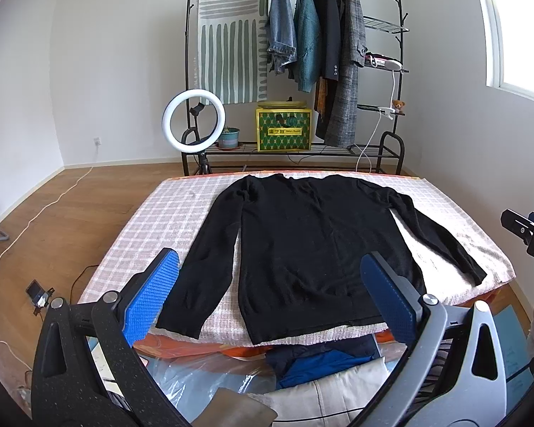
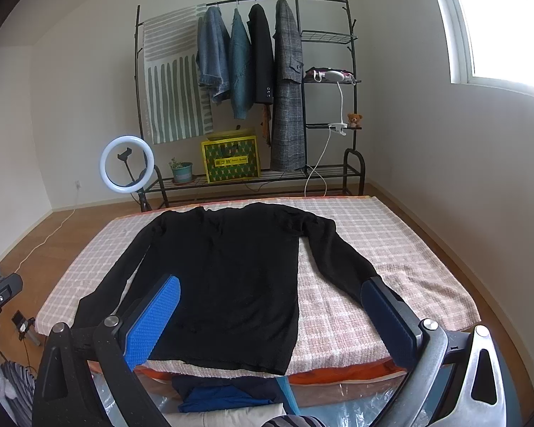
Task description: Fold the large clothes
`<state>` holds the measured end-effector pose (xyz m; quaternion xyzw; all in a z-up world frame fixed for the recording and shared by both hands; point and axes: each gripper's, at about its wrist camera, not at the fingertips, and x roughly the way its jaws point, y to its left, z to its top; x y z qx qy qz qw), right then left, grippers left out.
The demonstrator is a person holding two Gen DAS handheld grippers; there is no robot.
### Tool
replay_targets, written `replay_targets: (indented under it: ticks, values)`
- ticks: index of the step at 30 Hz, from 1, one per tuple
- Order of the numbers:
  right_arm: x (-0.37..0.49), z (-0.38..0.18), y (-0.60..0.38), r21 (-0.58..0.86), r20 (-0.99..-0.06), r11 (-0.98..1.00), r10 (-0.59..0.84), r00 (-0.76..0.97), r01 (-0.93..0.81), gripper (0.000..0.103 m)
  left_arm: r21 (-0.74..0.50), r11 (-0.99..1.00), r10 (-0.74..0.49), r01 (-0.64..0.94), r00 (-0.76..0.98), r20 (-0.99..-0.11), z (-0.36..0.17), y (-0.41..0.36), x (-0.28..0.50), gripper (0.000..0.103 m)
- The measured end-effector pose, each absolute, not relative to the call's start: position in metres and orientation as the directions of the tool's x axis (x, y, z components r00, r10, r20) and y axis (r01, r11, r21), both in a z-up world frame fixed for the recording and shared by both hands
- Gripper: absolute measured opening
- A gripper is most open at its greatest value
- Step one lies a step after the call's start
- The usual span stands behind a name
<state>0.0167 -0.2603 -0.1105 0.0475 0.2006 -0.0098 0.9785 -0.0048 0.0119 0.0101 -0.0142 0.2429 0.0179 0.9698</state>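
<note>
Left wrist view: black sweater [image 1: 313, 252] spread flat, no fold made yet.

Going left to right, my left gripper [image 1: 267, 302] hangs with its jaws wide apart and holding nothing, short of the near hem; the sweater lies face-flat on the checked cloth [image 1: 174, 210] covering the table, collar at the far edge, hem at the near edge, both sleeves angled outward and down. My right gripper [image 2: 270, 320] is likewise spread and empty, above the near right part, its right finger over the right cuff. I judge the task barely begun: laying out looks finished, while sleeves and body all remain to fold.
</note>
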Motion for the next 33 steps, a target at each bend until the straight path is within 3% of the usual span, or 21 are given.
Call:
replay_targets:
  ticks: [10,18,20,24,29,31,33]
  values:
    - [0.046,-0.104,-0.229,0.076,-0.39,0.996,0.082,0.917,-0.056,0.103,-0.021,0.994,0.077,-0.103,0.854,-0.514,-0.009,0.036,0.016,0.103]
    - [0.088,-0.103,-0.194,0.06,-0.418,0.992,0.127,0.9,-0.112,0.094,-0.066,0.989,0.072,-0.131,0.824,-0.561,-0.034,0.068,0.043,0.1]
    - [0.102,-0.105,-0.184,0.06,-0.429,0.991,0.133,0.894,-0.119,0.093,-0.073,0.987,0.076,-0.144,0.812,-0.579,-0.043,0.079,0.053,0.093]
    - [0.136,-0.111,-0.166,0.087,-0.472,0.978,0.208,0.857,-0.19,0.081,-0.125,0.974,0.074,-0.19,0.782,-0.619,-0.065,0.109,0.069,0.082]
    - [0.18,-0.116,-0.136,0.087,-0.512,0.957,0.281,0.811,-0.277,0.075,-0.193,0.945,0.054,-0.263,0.709,-0.703,-0.106,0.156,0.096,0.066]
    - [0.199,-0.118,-0.124,0.08,-0.53,0.949,0.299,0.793,-0.305,0.073,-0.214,0.934,0.037,-0.284,0.676,-0.736,-0.127,0.173,0.108,0.064]
    - [0.221,-0.123,-0.111,0.105,-0.559,0.935,0.338,0.757,-0.339,0.063,-0.212,0.925,0.047,-0.317,0.647,-0.761,-0.146,0.186,0.114,0.059]
